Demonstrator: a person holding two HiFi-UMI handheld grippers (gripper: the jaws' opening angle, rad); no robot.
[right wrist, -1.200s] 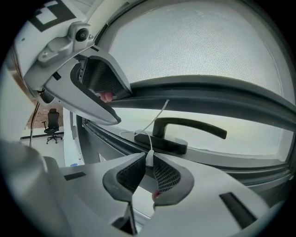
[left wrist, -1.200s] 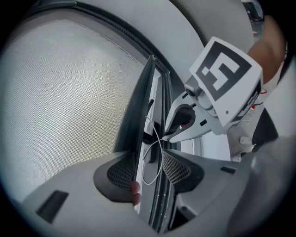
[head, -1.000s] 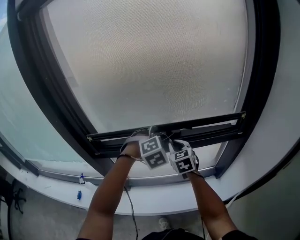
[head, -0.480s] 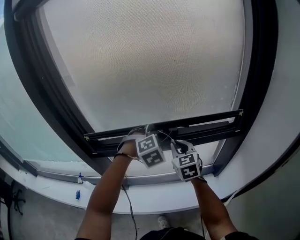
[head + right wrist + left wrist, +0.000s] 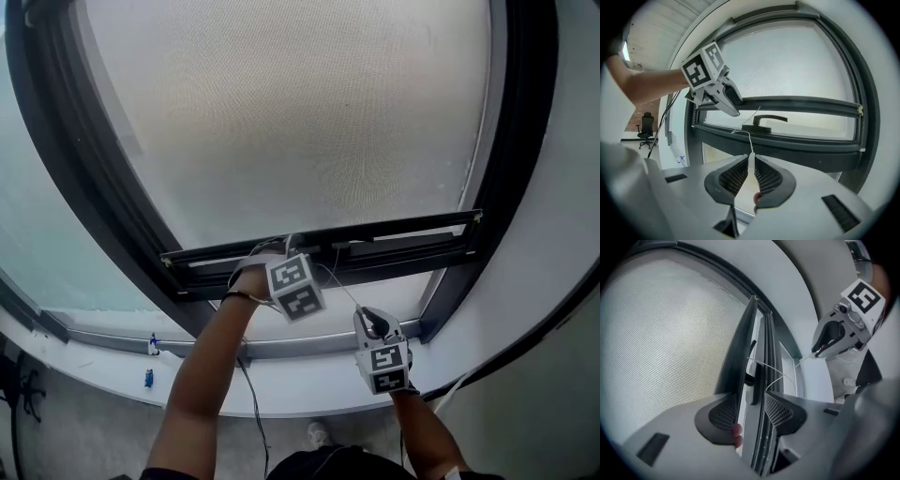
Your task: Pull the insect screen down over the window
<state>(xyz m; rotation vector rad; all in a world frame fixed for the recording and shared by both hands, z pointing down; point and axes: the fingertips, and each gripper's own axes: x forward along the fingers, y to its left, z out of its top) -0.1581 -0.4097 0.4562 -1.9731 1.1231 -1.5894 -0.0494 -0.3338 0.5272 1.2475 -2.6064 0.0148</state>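
Note:
The grey mesh insect screen (image 5: 300, 122) covers most of the window, and its dark bottom bar (image 5: 375, 246) hangs a little above the sill. My left gripper (image 5: 279, 255) is up at that bar; in the left gripper view the bar (image 5: 751, 380) runs between the pads (image 5: 723, 416) and fills the gap. My right gripper (image 5: 371, 321) is lower and nearer to me, shut on the white end piece (image 5: 751, 161) of a thin pull cord (image 5: 339, 286). The cord leads up to the bar beside a dark handle (image 5: 764, 121).
A thick dark window frame (image 5: 525, 141) rises on both sides. The pale sill (image 5: 281, 384) curves below, with small blue things (image 5: 150, 345) on its left part. A thin black cable (image 5: 253, 403) hangs under my left arm. An office chair (image 5: 645, 123) stands far off.
My right gripper has drawn back from the bar, down and to the right in the head view, with the cord stretching out after it. The left gripper has stayed at the bar.

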